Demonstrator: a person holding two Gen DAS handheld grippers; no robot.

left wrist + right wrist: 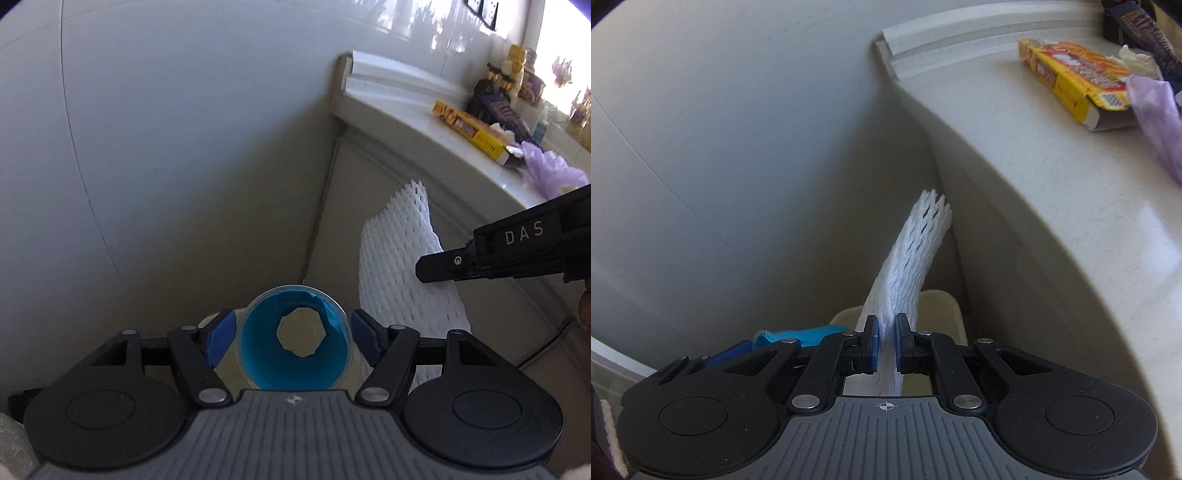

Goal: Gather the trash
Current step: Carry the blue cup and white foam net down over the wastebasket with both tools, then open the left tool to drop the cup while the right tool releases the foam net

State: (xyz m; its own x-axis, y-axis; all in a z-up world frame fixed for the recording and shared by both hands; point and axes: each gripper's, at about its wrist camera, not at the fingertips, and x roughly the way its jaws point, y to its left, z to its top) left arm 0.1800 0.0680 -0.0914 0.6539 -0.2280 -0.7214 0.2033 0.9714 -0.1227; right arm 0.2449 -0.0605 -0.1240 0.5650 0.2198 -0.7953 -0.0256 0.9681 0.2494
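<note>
My left gripper (293,334) is shut on a clear plastic cup (266,354) with a blue label, seen from above down its mouth; the blue pads press its two sides. My right gripper (885,332) is shut on a white foam net sleeve (916,251), which sticks out forward between the pads. In the left wrist view that net (399,266) hangs to the right of the cup, pinched by the right gripper (421,267). Both grippers point down over a beige container (942,306), whose inside is hidden. The cup (798,334) shows left of the net in the right wrist view.
A pale counter (1015,155) runs along the right with a yellow box (1067,88), a purple plastic bag (1156,114), a dark wrapper (506,110) and a crumpled white tissue (1134,59). A grey wall (166,147) closes the left. A cable (317,229) runs down the cabinet corner.
</note>
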